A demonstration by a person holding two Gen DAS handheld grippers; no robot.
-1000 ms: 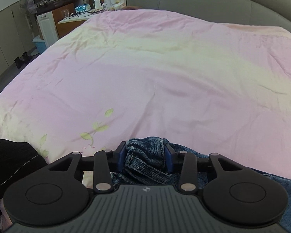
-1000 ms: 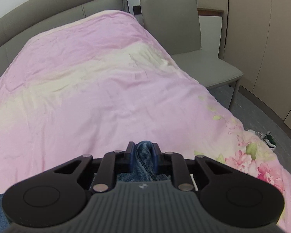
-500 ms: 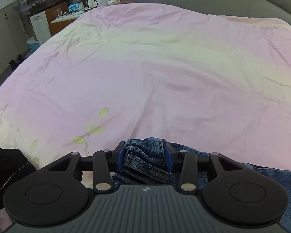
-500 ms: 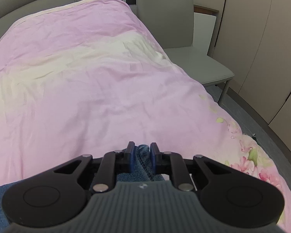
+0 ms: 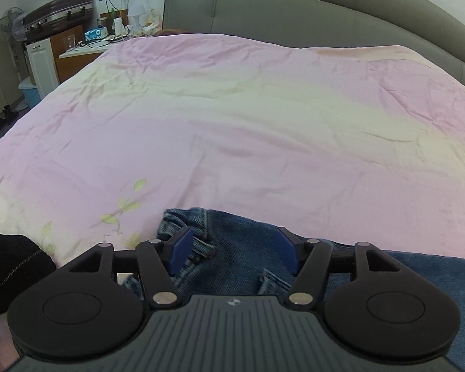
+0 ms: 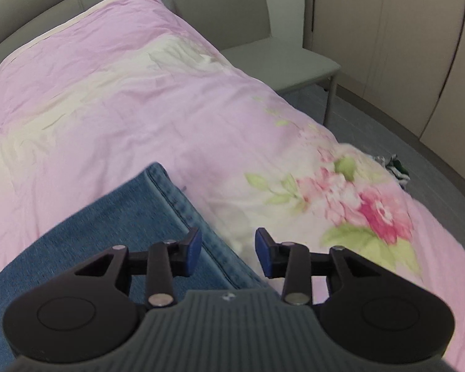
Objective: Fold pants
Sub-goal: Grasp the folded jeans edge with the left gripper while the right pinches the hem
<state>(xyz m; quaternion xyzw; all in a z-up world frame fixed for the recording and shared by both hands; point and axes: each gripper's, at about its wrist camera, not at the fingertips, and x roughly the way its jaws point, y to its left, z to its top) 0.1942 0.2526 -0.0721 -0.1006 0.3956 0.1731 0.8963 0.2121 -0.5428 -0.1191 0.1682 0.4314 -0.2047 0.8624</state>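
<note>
Both grippers have just been opening and let go of denim pinched a second ago. Left wrist view: left gripper (image 5: 232,249) fingers spread, jeans (image 5: 241,248) waist end lying slack between them on the bed (image 5: 232,117). Right wrist view: right gripper (image 6: 228,251) fingers apart over the hem edge, nothing pinched. Judgement: one fold laid; further folds probably remain.

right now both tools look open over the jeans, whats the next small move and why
Probably lift both tools clear. The left tool and the right tool have just been opening and no longer pinch the jeans, which lie flat on the pink bedcover. Backing off would show the hem and let you pick the next fold.
</note>
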